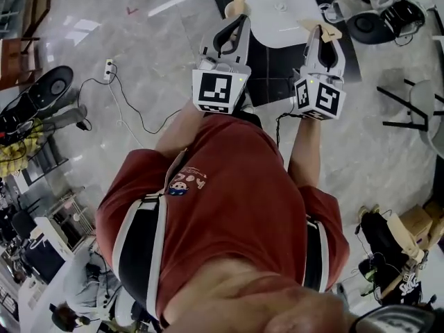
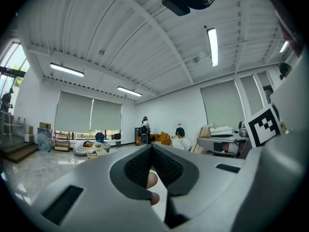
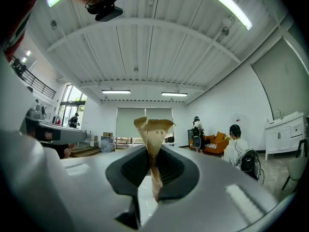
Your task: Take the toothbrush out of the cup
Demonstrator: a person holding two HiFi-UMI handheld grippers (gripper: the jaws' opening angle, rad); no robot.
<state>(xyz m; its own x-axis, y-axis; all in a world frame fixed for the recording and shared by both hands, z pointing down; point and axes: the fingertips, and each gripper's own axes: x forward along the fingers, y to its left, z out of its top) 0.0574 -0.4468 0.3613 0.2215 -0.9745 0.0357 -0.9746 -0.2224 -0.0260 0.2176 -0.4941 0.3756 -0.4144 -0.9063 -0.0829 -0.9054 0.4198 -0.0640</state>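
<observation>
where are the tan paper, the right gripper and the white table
tan paper [image 3: 153,132]: right gripper view, folded top
right gripper [image 1: 321,33]: head view, between fingertips
white table [image 1: 274,21]: head view, bare top

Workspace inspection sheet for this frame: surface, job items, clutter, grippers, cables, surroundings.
surface: white tabletop ahead of both grippers, with grey stone floor around it.
job's things: toothbrush and cup, nothing seen.
clutter: bags on the floor at lower right.
grippers: left gripper has its jaws together, with nothing identifiable held. The right gripper is shut on a tan paper scrap.
cables: black cable runs across the floor from a white power strip.
surroundings: open office with an orange sofa, a seated person and lowered blinds.
</observation>
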